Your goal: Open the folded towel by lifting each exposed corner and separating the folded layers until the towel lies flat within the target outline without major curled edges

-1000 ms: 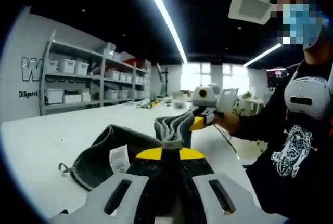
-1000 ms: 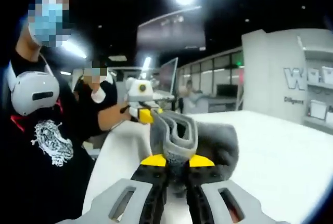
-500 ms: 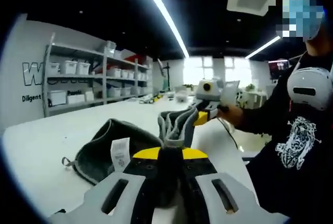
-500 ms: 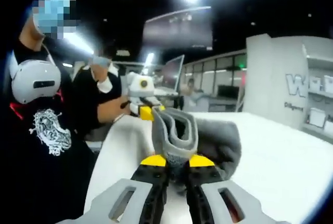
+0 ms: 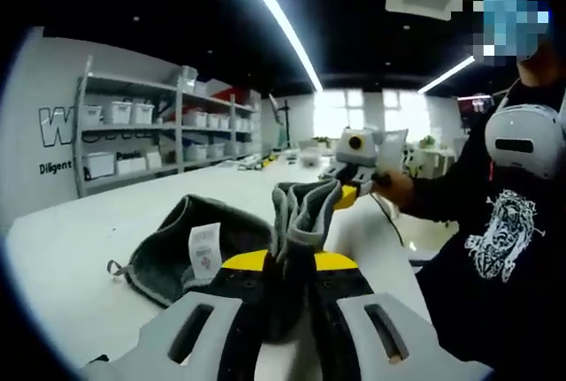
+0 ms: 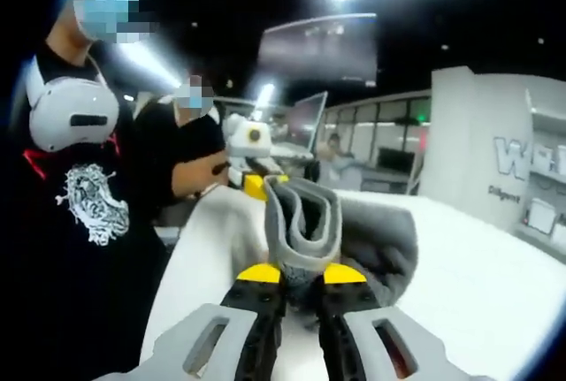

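Left gripper view, towel (image 5: pixel 177 253) label (image 5: pixel 204 253), both hand-held grippers (image 5: pixel 289 266) (image 6: pixel 299 277) clamped on towel edge.

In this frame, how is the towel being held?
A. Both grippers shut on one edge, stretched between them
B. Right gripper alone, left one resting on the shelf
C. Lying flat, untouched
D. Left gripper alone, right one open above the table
A: the left gripper and the right gripper are each shut on the towel, whose edge runs between them above the table.
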Demonstrator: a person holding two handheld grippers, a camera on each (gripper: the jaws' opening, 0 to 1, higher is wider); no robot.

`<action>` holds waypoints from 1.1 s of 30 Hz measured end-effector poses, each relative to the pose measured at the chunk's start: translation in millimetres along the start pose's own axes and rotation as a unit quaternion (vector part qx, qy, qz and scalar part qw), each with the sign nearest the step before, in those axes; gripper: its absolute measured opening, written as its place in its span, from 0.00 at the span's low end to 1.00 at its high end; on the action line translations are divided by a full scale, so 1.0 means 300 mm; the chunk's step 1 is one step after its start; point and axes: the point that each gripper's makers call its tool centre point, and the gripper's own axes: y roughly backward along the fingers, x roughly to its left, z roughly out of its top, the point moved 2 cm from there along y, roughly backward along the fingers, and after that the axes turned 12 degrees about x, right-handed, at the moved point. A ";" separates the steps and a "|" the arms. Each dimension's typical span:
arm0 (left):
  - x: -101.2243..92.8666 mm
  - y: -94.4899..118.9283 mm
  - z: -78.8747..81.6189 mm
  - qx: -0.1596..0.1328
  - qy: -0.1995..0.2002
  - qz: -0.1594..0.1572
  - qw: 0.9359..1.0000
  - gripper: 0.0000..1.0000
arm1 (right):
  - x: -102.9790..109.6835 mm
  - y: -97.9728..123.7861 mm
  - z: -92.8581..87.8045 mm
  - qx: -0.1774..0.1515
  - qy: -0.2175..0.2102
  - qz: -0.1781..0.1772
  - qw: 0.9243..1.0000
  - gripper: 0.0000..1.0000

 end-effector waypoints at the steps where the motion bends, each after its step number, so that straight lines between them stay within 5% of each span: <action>1: -0.004 0.002 -0.002 0.001 0.000 0.000 1.000 0.16 | 0.007 0.000 -0.003 0.003 0.003 0.002 1.000 0.09; 33: -0.177 -0.024 -0.181 0.065 0.028 -0.063 0.995 0.15 | 0.164 -0.005 -0.175 0.091 0.056 0.046 0.993 0.17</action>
